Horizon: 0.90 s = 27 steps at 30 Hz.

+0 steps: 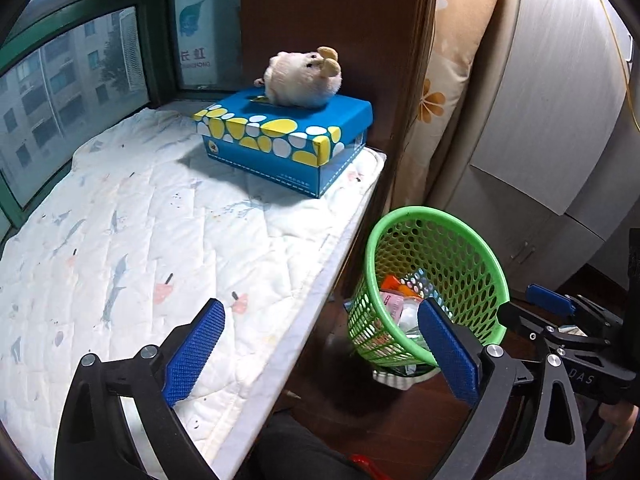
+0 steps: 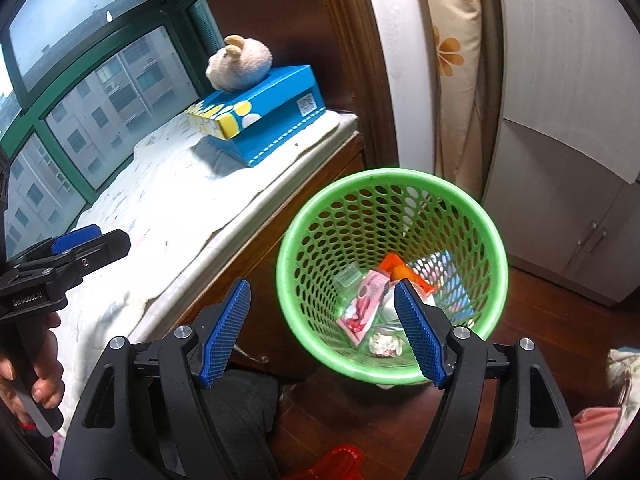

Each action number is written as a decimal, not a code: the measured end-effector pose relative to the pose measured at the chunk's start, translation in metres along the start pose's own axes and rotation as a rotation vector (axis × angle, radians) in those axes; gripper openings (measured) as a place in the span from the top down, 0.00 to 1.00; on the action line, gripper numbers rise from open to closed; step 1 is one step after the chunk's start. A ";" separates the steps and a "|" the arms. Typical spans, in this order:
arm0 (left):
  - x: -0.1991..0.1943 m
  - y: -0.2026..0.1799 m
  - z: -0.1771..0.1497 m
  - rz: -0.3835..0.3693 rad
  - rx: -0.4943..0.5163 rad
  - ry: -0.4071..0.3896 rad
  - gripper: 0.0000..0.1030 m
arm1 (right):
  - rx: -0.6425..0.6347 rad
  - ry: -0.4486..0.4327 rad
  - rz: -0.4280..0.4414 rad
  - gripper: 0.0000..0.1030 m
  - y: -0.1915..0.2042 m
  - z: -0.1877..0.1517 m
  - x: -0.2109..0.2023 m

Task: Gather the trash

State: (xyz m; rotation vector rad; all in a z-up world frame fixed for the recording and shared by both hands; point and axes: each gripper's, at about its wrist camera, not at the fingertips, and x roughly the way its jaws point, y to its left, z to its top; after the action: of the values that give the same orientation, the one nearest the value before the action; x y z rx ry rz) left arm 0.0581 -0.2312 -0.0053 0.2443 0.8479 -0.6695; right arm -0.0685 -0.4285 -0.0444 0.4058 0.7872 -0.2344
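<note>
A green mesh waste basket [image 2: 289, 280] stands on the wooden floor beside the window seat. Inside lie a pink wrapper [image 2: 362, 306], an orange packet [image 2: 400, 266], a crumpled paper ball [image 2: 384, 344] and a shiny patterned packet [image 2: 446, 280]. My right gripper [image 2: 322, 284] hangs open above the basket's left rim with nothing between its pads. Over the edge of the quilted pad, my left gripper [image 1: 320, 306] is wide open and empty; the basket [image 1: 440, 216] sits just behind its right finger. A hand holds the left gripper [image 2: 96, 240] at the right wrist view's left edge.
A blue tissue box [image 1: 288, 140] with a plush toy [image 1: 304, 80] on top sits at the far end of the white quilted pad [image 1: 140, 220]. Windows run along the left. A floral curtain [image 2: 452, 60] and white cabinet doors [image 2: 568, 160] stand behind the basket. Something red [image 2: 340, 460] lies below.
</note>
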 end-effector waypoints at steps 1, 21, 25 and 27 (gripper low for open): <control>-0.004 0.004 -0.002 0.007 -0.008 -0.006 0.09 | -0.004 0.001 0.005 0.28 0.004 0.001 0.000; -0.069 0.075 -0.036 0.217 -0.118 -0.110 0.08 | -0.107 -0.011 0.019 0.16 0.072 0.009 -0.007; -0.078 0.087 -0.042 0.235 -0.154 -0.123 0.08 | -0.127 -0.024 0.017 0.14 0.084 0.012 -0.010; -0.082 0.092 -0.045 0.248 -0.170 -0.129 0.08 | -0.133 -0.027 0.020 0.13 0.090 0.013 -0.011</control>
State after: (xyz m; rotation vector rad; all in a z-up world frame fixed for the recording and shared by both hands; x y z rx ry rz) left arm 0.0499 -0.1027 0.0224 0.1482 0.7317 -0.3752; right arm -0.0364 -0.3530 -0.0041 0.2846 0.7668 -0.1671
